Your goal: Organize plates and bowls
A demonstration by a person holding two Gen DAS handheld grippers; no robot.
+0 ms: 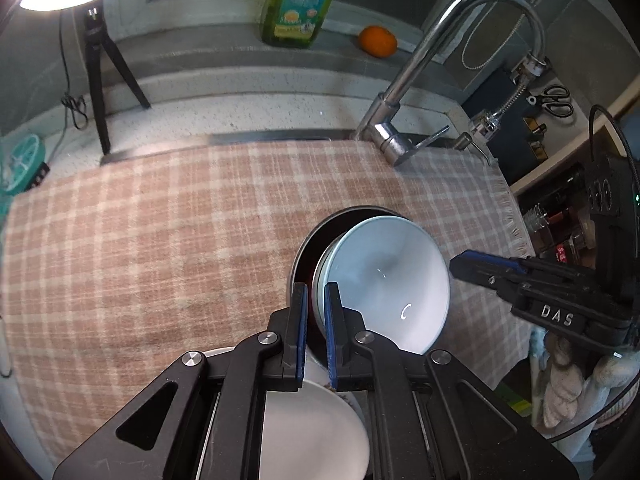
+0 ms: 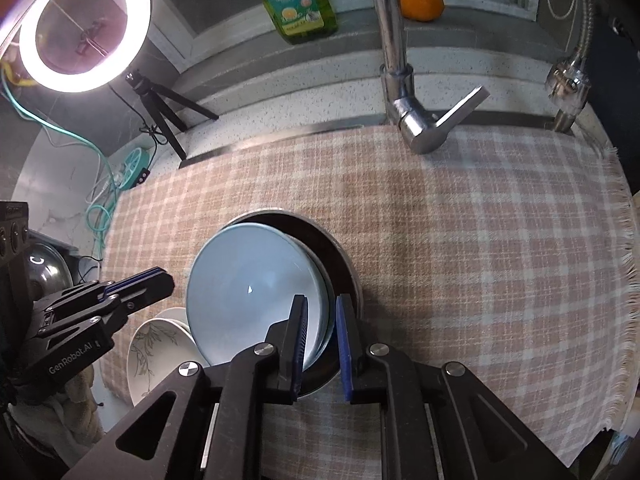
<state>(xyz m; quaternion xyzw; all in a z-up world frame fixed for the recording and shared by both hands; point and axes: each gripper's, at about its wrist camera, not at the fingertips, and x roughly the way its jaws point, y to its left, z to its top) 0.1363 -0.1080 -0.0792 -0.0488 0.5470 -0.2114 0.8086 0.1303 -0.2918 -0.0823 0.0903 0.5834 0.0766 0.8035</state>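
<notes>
Right gripper [image 2: 322, 304] first: its jaws are only a sliver apart, straddling the near rims of the pale-blue plate [image 2: 248, 292] and the dark bowl [image 2: 340, 256] it lies in. One pad is over the plate's face and the other outside the bowl's wall, with daylight on both sides, so as far as I can see neither pad is pressing. Over to the left gripper [image 1: 316, 292], and from the right wrist view its fingers are closed up with nothing in them, the tips just beside the blue plate's far edge. The plate sits tilted in that steel-sided bowl, with what looks like a second rim tucked under it, all on the checked cloth [image 2: 480, 240] near its front edge. A white plate with a leaf pattern [image 2: 156, 344] lies just beside, at the cloth's edge. My read is that we're at the nesting step, with the blue plate down in the bowl but not lying flat. Next up, I'd say, is getting the right fingers clear of both rims without dragging the plate, then going for the leaf plate. As for writing, "DAS" shows on the right gripper's body and "GenRobot.AI" on the left's. The green bottle [image 2: 296, 0] on the ledge has a flower on its label, but the text is too blurred to read. An orange [image 2: 420, 2] sits beside it.
</notes>
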